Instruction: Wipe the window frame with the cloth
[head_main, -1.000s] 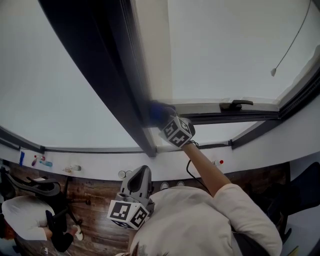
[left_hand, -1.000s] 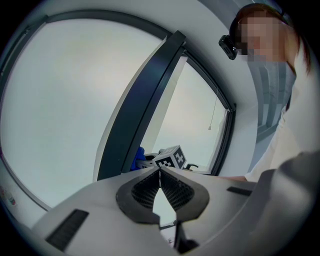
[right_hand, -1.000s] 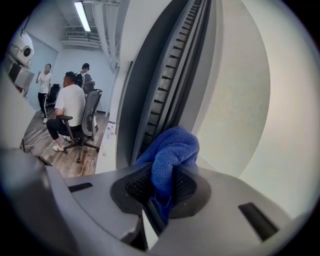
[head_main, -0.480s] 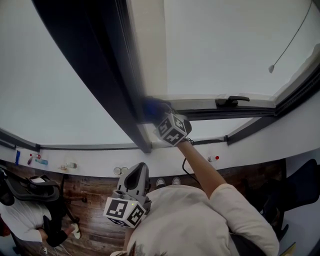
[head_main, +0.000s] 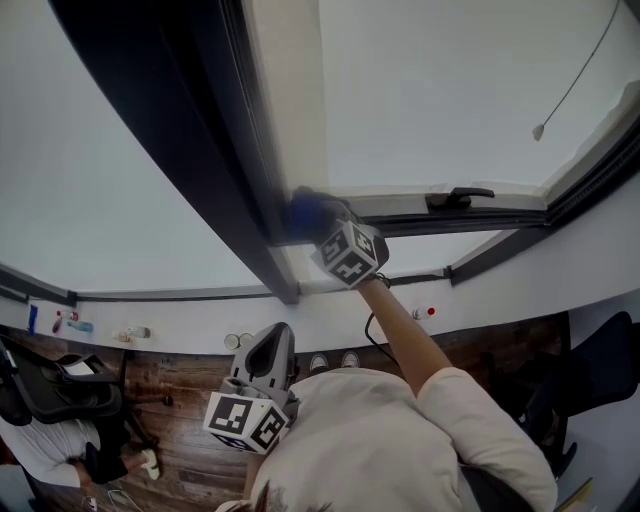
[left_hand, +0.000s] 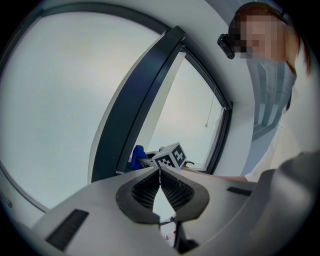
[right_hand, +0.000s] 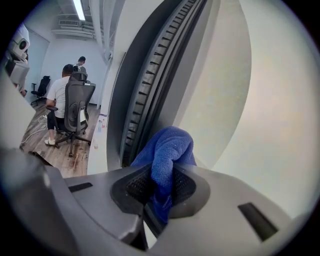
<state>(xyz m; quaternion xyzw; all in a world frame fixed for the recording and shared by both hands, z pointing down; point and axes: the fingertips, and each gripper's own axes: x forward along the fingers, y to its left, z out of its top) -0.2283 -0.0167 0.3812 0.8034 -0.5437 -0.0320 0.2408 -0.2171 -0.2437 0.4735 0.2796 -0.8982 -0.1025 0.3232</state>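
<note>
A blue cloth (right_hand: 167, 150) is pinched in my right gripper (right_hand: 161, 186), which is shut on it. The cloth (head_main: 306, 212) presses against the dark window frame (head_main: 215, 150) where the upright post meets the lower rail. In the left gripper view the cloth (left_hand: 137, 152) shows small beside the right gripper's marker cube (left_hand: 170, 156). My left gripper (left_hand: 160, 176) is shut with nothing between its jaws. It hangs low near my body (head_main: 262, 375), away from the window.
A black window handle (head_main: 457, 196) sits on the lower rail to the right of the cloth. A blind cord (head_main: 575, 85) hangs at the right. A white sill (head_main: 170, 315) runs below. A person sits on an office chair (right_hand: 72, 110) on the wooden floor.
The right gripper with the cloth has stayed at the frame's corner, shifting slightly up along the post. The left gripper has kept its place by the body.
</note>
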